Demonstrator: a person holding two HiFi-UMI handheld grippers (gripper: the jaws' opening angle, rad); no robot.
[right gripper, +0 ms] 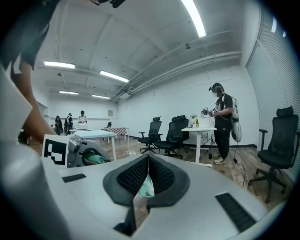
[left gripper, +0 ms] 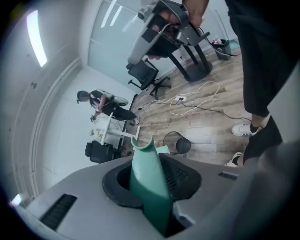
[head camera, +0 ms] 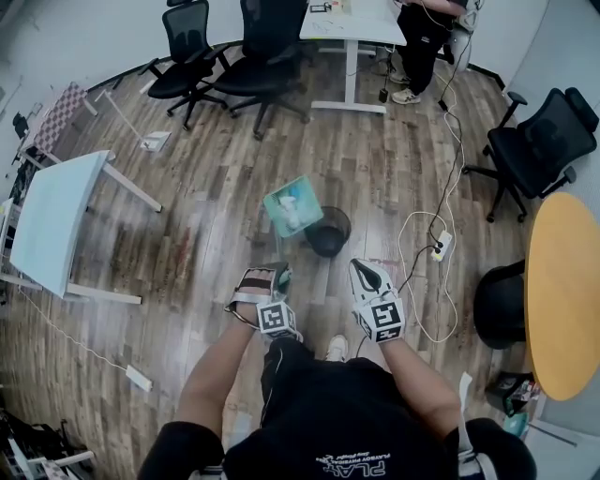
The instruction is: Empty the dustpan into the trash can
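In the head view a teal dustpan [head camera: 293,206] with white scraps in it is tilted up just left of the black mesh trash can [head camera: 328,231]. My left gripper [head camera: 280,275] is shut on the dustpan's green handle [left gripper: 146,180], which runs out between the jaws towards the trash can [left gripper: 176,142] on the floor beyond. My right gripper [head camera: 365,268] hovers to the right of the handle, near the can, jaws together and holding nothing. In the right gripper view the right gripper [right gripper: 147,165] has only a sliver of teal showing through the slit, and the left gripper [right gripper: 80,153] appears at its left.
A white cable and power strip [head camera: 441,246] lie on the wood floor right of the can. Office chairs [head camera: 267,52] and a white desk [head camera: 352,23] with a person [head camera: 422,42] stand at the back. A white table [head camera: 52,220] is at left, a round yellow table [head camera: 562,291] at right.
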